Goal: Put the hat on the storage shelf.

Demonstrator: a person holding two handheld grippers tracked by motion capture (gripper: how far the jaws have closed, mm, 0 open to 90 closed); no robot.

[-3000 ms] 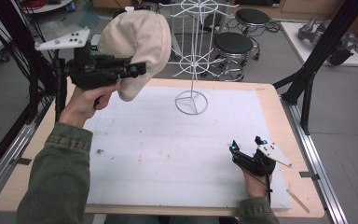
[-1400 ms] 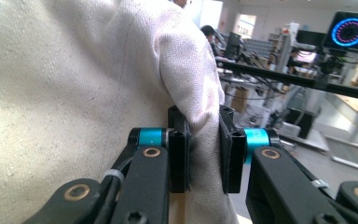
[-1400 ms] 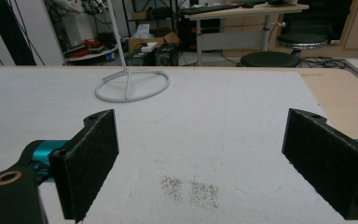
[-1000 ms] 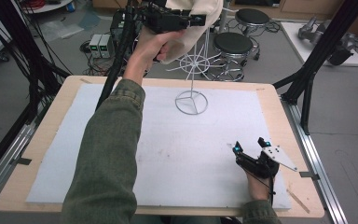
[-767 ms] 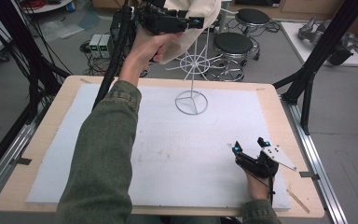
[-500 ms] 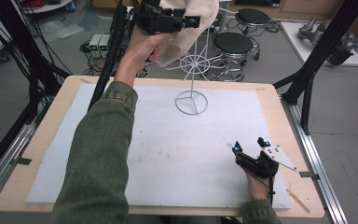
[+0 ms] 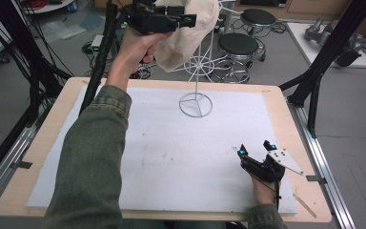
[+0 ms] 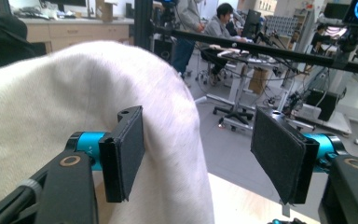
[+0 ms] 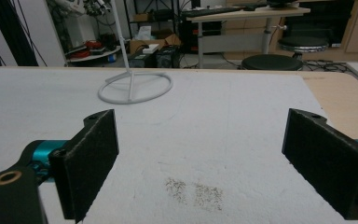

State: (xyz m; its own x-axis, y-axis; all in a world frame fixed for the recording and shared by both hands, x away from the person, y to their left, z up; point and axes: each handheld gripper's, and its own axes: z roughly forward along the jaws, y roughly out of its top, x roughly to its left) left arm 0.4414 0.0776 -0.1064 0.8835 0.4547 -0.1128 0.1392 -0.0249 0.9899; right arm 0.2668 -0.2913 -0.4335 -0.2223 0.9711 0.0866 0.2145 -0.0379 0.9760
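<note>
A beige cap (image 7: 190,33) hangs over the top of a white wire stand (image 7: 196,104) at the far middle of the table. My left gripper (image 7: 187,19) is raised high beside the cap, on its left. In the left gripper view the jaws stand open (image 8: 198,158); the cap (image 8: 51,116) lies against the outside of the left pad, and nothing is between the pads. My right gripper (image 7: 254,149) rests on the white mat near the front right, open and empty (image 9: 200,163), facing the stand's ring base (image 9: 135,86).
A white mat (image 7: 162,157) covers most of the wooden table (image 7: 310,191). Black frame posts (image 7: 321,62) stand at both sides. Stools (image 7: 238,45) and people at desks (image 8: 219,28) are beyond the far edge.
The left gripper carried the cap up from the table's left to the top of the stand. Over the last second it has drawn slightly leftward while the cap stays. The right gripper has not moved.
</note>
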